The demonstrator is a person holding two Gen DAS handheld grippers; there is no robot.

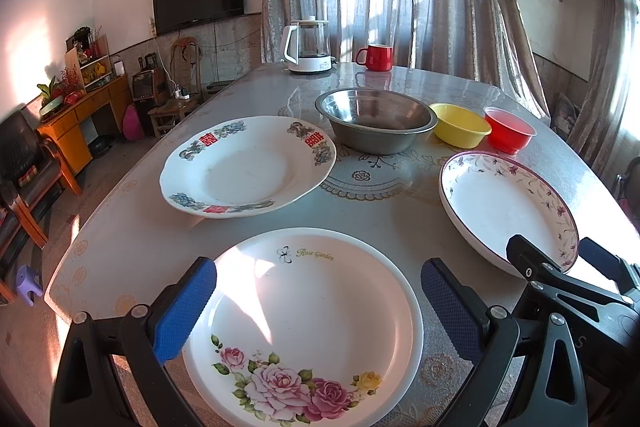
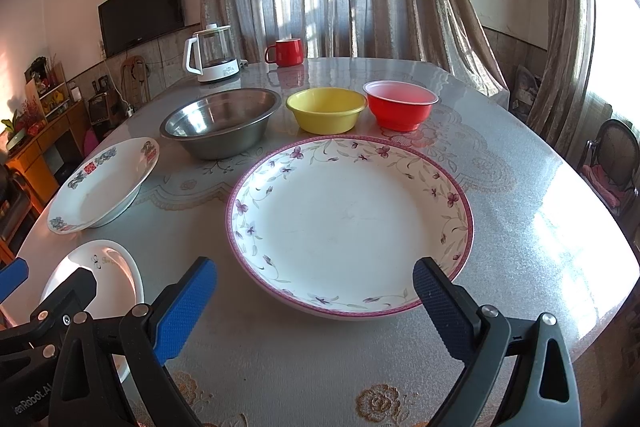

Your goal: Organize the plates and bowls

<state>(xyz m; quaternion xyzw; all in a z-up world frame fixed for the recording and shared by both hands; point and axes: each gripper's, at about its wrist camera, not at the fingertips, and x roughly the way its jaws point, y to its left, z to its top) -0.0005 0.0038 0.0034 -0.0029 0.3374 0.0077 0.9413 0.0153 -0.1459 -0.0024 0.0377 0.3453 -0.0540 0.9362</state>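
Left wrist view. Left gripper (image 1: pixel 318 293) wide open, nothing held, blue pads on either side of the rose plate (image 1: pixel 304 323) and just above it. Rose plate flat on the table (image 1: pixel 132 239), closest of all. Best next move, as a guess: go low, slide one pad under the rim, pinch the edge only, lift flat and slow. Too steep, and down slides the plate. Red-letter plate (image 1: pixel 246 165) farther back on the left. Purple plate (image 1: pixel 508 211) on the right, with the right gripper (image 1: pixel 560 255) over its near edge. Steel bowl (image 1: pixel 376 125), yellow bowl (image 1: pixel 460 123) and red bowl (image 1: pixel 509 129) in a row behind, each just beside the next. Kettle (image 1: pixel 306 45) and mug (image 1: pixel 376 57) at the far end. Words on the rose plate: "Rose Garden". Red marks on the other plate: Chinese letters, likely double happiness.

Right wrist view. Right gripper (image 2: pixel 314 289) wide open too, holding nothing, near the close rim of the purple plate (image 2: pixel 348 223). Same tip here: grab the rim, not the middle. Bowls from left to right: steel (image 2: pixel 220 123), yellow (image 2: pixel 326 109), red (image 2: pixel 400 105). Part of a word on the left gripper (image 2: pixel 48 291) body: "enRobot.A", rest cut off. Small print on the kettle (image 2: pixel 212 57) too tiny to read.
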